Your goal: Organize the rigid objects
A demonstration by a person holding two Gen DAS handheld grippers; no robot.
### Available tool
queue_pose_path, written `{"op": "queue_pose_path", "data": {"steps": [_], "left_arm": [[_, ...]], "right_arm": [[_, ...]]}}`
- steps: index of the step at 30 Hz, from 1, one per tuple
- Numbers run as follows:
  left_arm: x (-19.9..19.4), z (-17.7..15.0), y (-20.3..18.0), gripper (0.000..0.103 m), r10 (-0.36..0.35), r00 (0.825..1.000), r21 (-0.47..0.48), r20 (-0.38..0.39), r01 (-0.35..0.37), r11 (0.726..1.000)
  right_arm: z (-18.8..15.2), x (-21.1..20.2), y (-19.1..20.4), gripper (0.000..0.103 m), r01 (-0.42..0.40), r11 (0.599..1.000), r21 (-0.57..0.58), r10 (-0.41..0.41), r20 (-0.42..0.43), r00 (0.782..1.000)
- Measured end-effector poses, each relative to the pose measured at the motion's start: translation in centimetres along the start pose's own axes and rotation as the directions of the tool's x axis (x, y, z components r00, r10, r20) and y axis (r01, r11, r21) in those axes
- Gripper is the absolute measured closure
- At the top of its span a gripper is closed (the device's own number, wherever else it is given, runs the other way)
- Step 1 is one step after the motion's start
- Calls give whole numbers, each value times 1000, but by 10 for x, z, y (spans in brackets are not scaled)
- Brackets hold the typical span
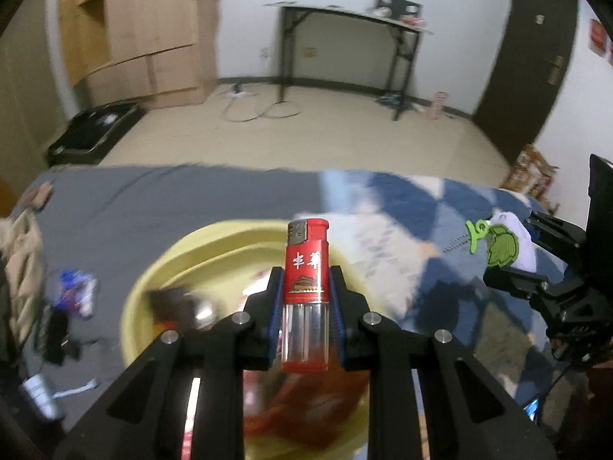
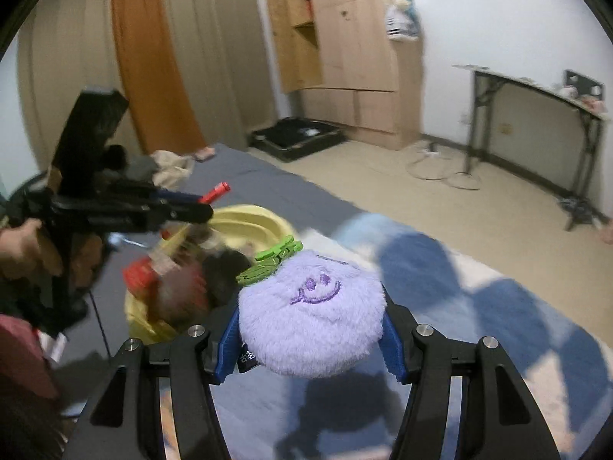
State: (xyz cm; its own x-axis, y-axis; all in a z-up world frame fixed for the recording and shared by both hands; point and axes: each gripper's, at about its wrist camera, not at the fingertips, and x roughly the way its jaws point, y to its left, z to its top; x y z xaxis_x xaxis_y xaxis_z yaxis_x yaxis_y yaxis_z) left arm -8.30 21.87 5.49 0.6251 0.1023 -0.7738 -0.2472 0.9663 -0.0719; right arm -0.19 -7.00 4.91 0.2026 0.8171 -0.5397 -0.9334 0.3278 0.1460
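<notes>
Yellow basin (image 1: 153, 287) sits on the bed, grey sheet free along its far rim. Left claw (image 1: 306, 299) above it, angled down, clamped on an upright red lighter (image 1: 306, 268). Right claw (image 2: 310, 329), beside the basin, grips a purple plush toy (image 2: 310, 318).

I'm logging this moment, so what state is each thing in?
Red lighter: upright, clamped in the left gripper.
Purple plush pouch: gripped by the right gripper, off the bed.
Yellow basin: on the bed, holding blurred items.
Wardrobe: one door open.
</notes>
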Motion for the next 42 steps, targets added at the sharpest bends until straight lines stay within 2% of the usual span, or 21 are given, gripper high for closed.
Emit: {"op": "queue_pose_path", "data": {"steps": [3, 5, 8, 10, 11, 13, 18, 21, 25, 27, 29, 31, 32, 33, 34, 36, 38, 40, 42], "left_arm": [[-2, -15, 31, 79, 53, 998, -42, -30, -54, 998], [-2, -24, 45, 79, 58, 998, -87, -37, -61, 994], [10, -40, 57, 79, 56, 996, -121, -71, -65, 991], [20, -48, 61, 79, 55, 993, -128, -104, -69, 989], [24, -51, 61, 79, 54, 992, -132, -112, -69, 989], [31, -54, 63, 79, 49, 991, -136, -121, -66, 989], [39, -55, 72, 79, 36, 991, -157, -131, -56, 986], [45, -59, 74, 79, 23, 991, -164, -136, -45, 985], [49, -62, 72, 78, 28, 992, -158, -124, -47, 986], [48, -61, 73, 76, 19, 993, -171, -113, -38, 985], [45, -61, 71, 62, 15, 994, -158, -111, -33, 987], [35, -61, 71, 26, 30, 997, -141, -68, -39, 989], [27, -62, 72, 15, 38, 999, -143, -37, -43, 989], [18, -62, 73, 0, 45, 999, -151, 1, -44, 987], [5, -63, 74, 0, 55, 997, -168, 56, -45, 985], [-8, -64, 76, 0, 47, 993, -184, 110, -26, 983], [-19, -65, 74, 0, 59, 992, -187, 114, -37, 982], [-29, -70, 71, 0, 97, 991, -194, 87, -79, 978], [-44, -87, 65, 0, 142, 986, -224, 93, -118, 967]], "right_arm": [[10, 39, 17, 44, -38, 999, 37, 39, -17, 999], [19, 61, 24, 44, -54, 998, 44, 55, -28, 998], [36, 99, 30, 44, -88, 995, 40, 92, -112, 989], [55, 123, 41, 44, -98, 995, -27, 93, -167, 982], [63, 135, 49, 44, -105, 992, -72, 89, -195, 977], [78, 160, 57, 44, -125, 988, -93, 98, -253, 962], [91, 224, 70, 44, -122, 986, -117, 64, -408, 911], [93, 242, 76, 44, -117, 983, -143, 41, -449, 893], [89, 254, 81, 41, -111, 981, -161, 25, -461, 887], [93, 259, 79, 41, -106, 982, -154, 25, -454, 891], [94, 253, 77, 38, -105, 985, -140, 33, -439, 898], [97, 244, 72, 27, -92, 988, -127, 34, -396, 917], [100, 238, 68, 23, -86, 989, -117, 37, -373, 927], [102, 232, 63, 11, -87, 991, -100, 46, -351, 935], [104, 225, 59, 0, -90, 993, -81, 58, -331, 942], [104, 208, 53, 0, -91, 995, -40, 76, -284, 956], [100, 191, 52, 0, -69, 997, -25, 60, -244, 968], [92, 165, 56, 0, -37, 999, -19, 33, -181, 983], [75, 137, 65, 0, -10, 1000, -14, 8, -129, 992]]}}
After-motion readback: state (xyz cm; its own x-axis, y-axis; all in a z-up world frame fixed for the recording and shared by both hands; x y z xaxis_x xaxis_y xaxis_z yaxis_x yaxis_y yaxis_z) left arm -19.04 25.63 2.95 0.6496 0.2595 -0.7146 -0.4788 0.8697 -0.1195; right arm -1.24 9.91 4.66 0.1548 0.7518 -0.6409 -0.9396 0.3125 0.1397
